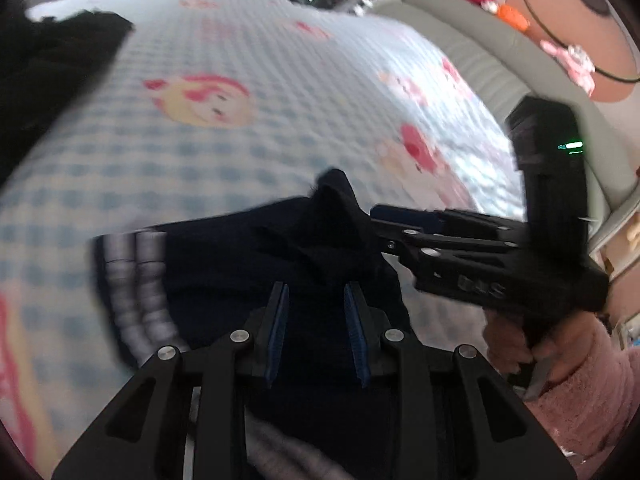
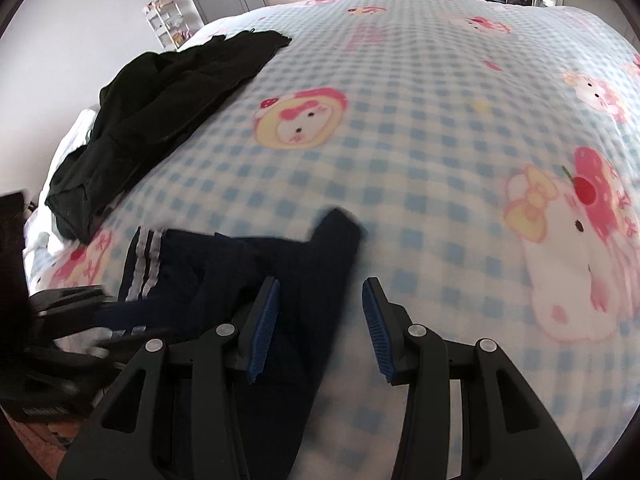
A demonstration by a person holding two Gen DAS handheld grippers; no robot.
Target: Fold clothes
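A navy garment [image 1: 240,264] with white side stripes [image 1: 136,280] lies crumpled on the blue-checked cartoon blanket [image 1: 240,152], one fold poking up. My left gripper [image 1: 316,332] hovers just above it, jaws apart, with cloth under the blue pads but nothing pinched. In that view my right gripper [image 1: 384,220] comes in from the right, held by a hand in a pink sleeve [image 1: 580,392], its tips beside the raised fold. In the right wrist view the right gripper [image 2: 320,328] is open over the edge of the navy garment [image 2: 256,264]. The left gripper [image 2: 100,312] is blurred at lower left.
A black garment [image 2: 168,112] lies spread at the blanket's left side, over white cloth [image 2: 72,136] at the bed's edge. The blanket [image 2: 440,140] stretches far and right. A grey padded headboard [image 1: 472,52] borders the bed. A white shelf [image 2: 164,20] stands by the wall.
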